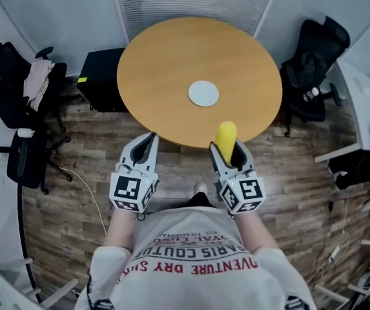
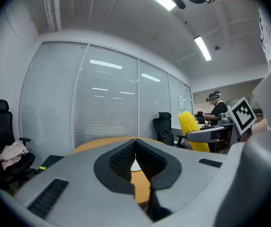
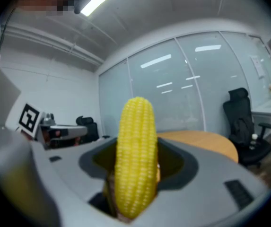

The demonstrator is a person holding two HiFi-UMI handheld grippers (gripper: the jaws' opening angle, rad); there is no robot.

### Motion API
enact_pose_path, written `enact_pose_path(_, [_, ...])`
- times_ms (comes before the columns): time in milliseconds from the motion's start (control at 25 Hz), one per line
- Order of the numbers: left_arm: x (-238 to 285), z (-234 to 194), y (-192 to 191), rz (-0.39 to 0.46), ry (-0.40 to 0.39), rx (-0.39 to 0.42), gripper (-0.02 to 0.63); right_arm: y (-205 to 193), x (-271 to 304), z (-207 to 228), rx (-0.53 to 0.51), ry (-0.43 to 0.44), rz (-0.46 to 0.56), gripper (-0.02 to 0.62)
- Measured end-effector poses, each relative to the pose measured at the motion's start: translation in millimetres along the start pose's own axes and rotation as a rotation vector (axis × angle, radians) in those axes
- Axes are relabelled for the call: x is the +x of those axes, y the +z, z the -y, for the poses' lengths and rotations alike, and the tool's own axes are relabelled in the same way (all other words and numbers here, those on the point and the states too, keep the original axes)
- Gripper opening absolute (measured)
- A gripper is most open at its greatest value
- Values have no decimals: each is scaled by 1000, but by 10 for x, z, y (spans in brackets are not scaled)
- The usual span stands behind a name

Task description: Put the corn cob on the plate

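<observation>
A yellow corn cob (image 1: 225,137) sticks out of my right gripper (image 1: 229,151), which is shut on it just off the near edge of the round wooden table (image 1: 165,63). In the right gripper view the corn cob (image 3: 135,155) stands upright between the jaws, filling the middle. A small white plate (image 1: 203,93) lies near the table's centre, beyond the cob. My left gripper (image 1: 147,146) is shut with nothing in it, at the table's near edge; its view shows the jaws (image 2: 136,161) closed, with the corn cob (image 2: 192,129) off to the right.
Black office chairs stand to the left (image 1: 13,76) and right (image 1: 314,63) of the table, and a dark box (image 1: 101,76) sits on the floor by its left side. A white desk (image 1: 362,102) runs along the right. A person (image 2: 216,109) stands in the distance.
</observation>
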State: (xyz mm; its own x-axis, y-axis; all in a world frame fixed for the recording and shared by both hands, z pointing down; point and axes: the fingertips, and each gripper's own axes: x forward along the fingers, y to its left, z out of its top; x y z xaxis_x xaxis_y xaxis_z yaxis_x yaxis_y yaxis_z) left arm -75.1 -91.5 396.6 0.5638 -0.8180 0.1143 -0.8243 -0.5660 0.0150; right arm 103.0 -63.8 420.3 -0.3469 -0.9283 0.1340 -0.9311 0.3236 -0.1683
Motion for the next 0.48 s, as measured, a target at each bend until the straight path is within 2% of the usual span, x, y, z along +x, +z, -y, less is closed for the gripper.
enact_pose_path(240, [766,165,61,4,68,0,35,147,458,696,-19,89,-29,264])
enact_pose_path(480, [1260,216,-9,-23,96,-22,35,181,832,1105,-22,135,-66,264])
